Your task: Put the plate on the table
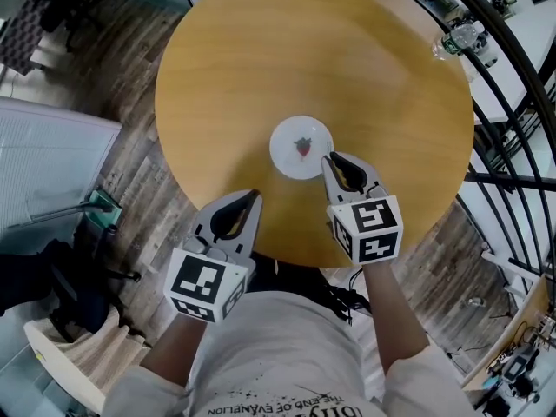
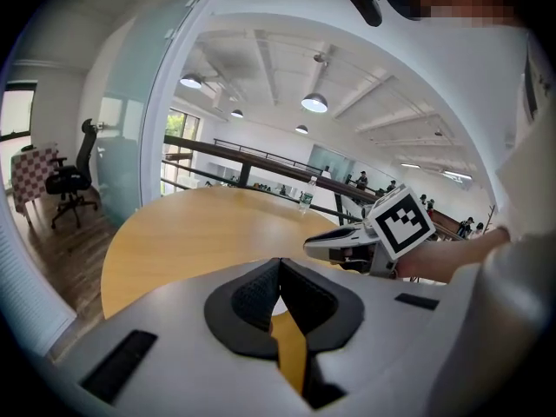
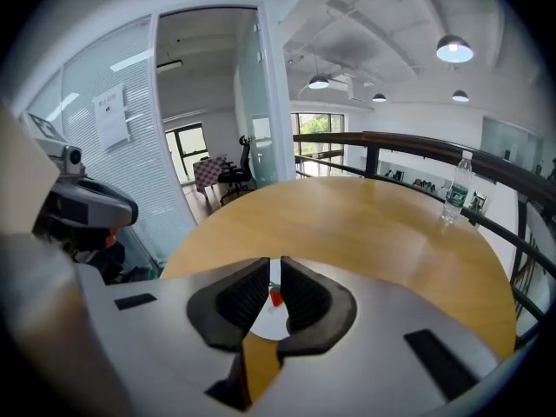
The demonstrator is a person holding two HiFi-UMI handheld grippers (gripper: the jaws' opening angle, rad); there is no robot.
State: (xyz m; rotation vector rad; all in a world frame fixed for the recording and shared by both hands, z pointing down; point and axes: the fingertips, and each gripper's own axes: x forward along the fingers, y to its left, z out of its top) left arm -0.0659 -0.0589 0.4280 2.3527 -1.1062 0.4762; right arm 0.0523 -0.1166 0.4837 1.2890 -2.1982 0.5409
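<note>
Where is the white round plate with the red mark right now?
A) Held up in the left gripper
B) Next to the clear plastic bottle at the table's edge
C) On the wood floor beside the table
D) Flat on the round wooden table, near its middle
D: the white round plate with the red mark lies flat near the middle of the round wooden table, with the right gripper tips at its rim.

I'm in what looks like an open-plan office on an upper floor: glass partition walls (image 3: 252, 111), an office chair (image 2: 71, 181), slatted blinds (image 3: 148, 163), pendant lamps (image 2: 314, 102) overhead, a dark railing (image 2: 252, 156) behind the round table (image 1: 347, 68).
</note>
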